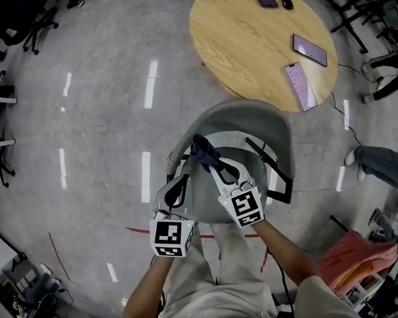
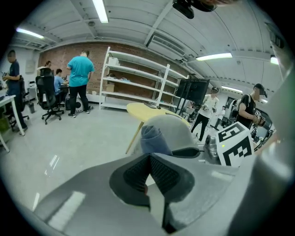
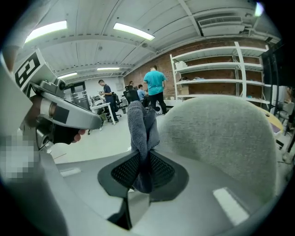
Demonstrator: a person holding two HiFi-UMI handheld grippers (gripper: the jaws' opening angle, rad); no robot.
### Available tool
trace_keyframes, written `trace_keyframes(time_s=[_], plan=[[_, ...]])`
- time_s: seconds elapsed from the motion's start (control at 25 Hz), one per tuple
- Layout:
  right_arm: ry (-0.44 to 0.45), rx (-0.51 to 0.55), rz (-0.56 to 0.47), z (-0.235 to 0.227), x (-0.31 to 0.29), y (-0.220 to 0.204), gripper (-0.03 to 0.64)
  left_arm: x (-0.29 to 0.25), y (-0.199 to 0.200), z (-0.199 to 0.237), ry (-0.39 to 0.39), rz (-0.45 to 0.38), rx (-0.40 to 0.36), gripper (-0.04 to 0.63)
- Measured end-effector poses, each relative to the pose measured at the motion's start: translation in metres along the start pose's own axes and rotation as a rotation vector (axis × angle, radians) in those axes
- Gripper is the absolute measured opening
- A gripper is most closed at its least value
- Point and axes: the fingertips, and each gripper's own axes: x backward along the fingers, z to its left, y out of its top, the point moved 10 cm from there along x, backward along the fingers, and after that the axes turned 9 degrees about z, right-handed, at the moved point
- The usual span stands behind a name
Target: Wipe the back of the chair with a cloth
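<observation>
A grey fabric chair stands right in front of me, seen from above, with black armrests on both sides. My right gripper is shut on a blue-grey cloth that sticks up from its jaws over the chair's left side. In the right gripper view the cloth stands folded between the pads, beside the chair's back. My left gripper hangs just left of it, shut with nothing between its pads. The left gripper view shows the cloth against the chair's back.
A round wooden table stands just beyond the chair with phones on it. A person's legs and a red cloth heap are at the right. Office chairs line the left edge. White shelves and people stand far off.
</observation>
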Motion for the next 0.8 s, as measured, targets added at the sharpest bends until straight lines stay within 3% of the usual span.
trace_keyframes(time_s=[0.28, 0.8], plan=[[0.043, 0.012, 0.021, 0.008, -0.028, -0.002, 0.075, -0.01, -0.016, 0.014, 0.029, 0.003, 0.032, 0.0], [-0.008, -0.039, 0.05, -0.013, -0.073, -0.014, 0.075, -0.041, -0.027, 0.02, 0.011, 0.011, 0.062, 0.0]])
